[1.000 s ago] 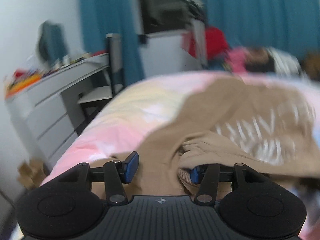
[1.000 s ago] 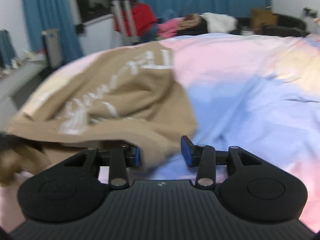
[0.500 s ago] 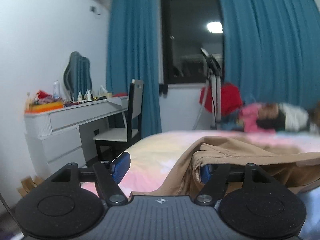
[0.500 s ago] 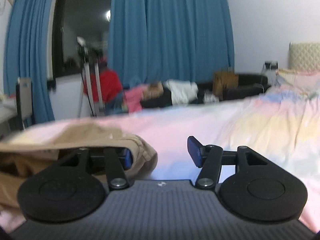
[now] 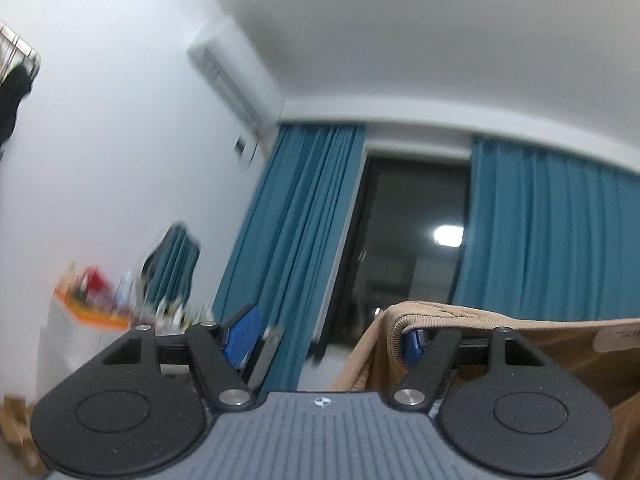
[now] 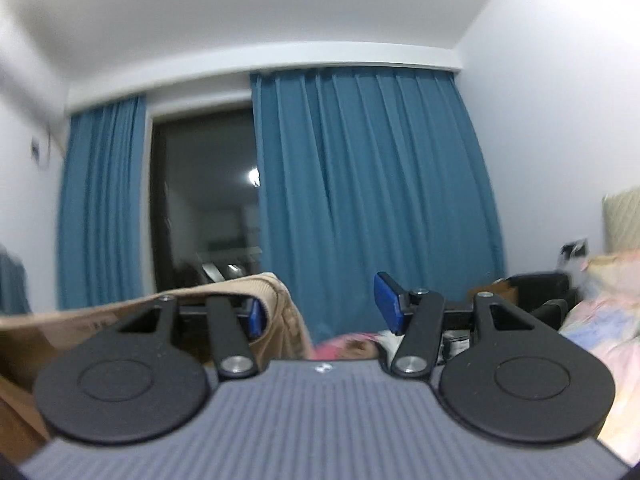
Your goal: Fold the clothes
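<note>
Your left gripper [image 5: 328, 338] stood with its jaws wide apart, gripping nothing: the tan sweatshirt [image 5: 520, 344] hung by its ribbed hem over the right-hand finger only, and the left blue pad [image 5: 242, 336] was bare. Your right gripper [image 6: 322, 312] was likewise parted, with the same garment draped over its left-hand finger and the other pad [image 6: 386, 306] free. Both jaws had opened wider within the past second. The cloth stretched between the two tools, lifted in front of the teal curtains [image 6: 372, 184] and the dark window [image 5: 412, 248]. The pastel bed [image 6: 600, 320] lay low at the right.
</note>
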A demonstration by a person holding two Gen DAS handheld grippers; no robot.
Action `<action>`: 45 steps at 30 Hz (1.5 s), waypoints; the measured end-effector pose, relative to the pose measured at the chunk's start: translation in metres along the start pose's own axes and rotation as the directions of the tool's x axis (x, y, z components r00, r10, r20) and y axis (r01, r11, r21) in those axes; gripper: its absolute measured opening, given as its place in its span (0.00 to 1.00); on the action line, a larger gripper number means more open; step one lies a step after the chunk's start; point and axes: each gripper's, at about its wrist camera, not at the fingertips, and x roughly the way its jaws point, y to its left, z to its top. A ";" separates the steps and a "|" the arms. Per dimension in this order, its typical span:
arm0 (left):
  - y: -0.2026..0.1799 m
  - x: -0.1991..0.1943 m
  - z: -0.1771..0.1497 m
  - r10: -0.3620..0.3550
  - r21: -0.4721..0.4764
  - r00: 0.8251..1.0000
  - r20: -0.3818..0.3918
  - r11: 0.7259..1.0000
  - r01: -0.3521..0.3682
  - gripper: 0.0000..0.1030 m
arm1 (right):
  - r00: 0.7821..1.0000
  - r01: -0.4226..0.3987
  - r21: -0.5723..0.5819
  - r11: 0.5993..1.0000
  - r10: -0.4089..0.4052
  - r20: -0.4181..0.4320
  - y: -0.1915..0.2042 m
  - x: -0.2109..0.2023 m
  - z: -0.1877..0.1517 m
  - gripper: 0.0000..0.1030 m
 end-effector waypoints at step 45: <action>-0.090 0.412 -0.377 -0.070 0.200 0.796 -0.601 0.951 0.234 0.84 | 0.851 -0.012 -0.217 0.976 -0.104 -0.515 -0.035 0.347 -0.296 0.63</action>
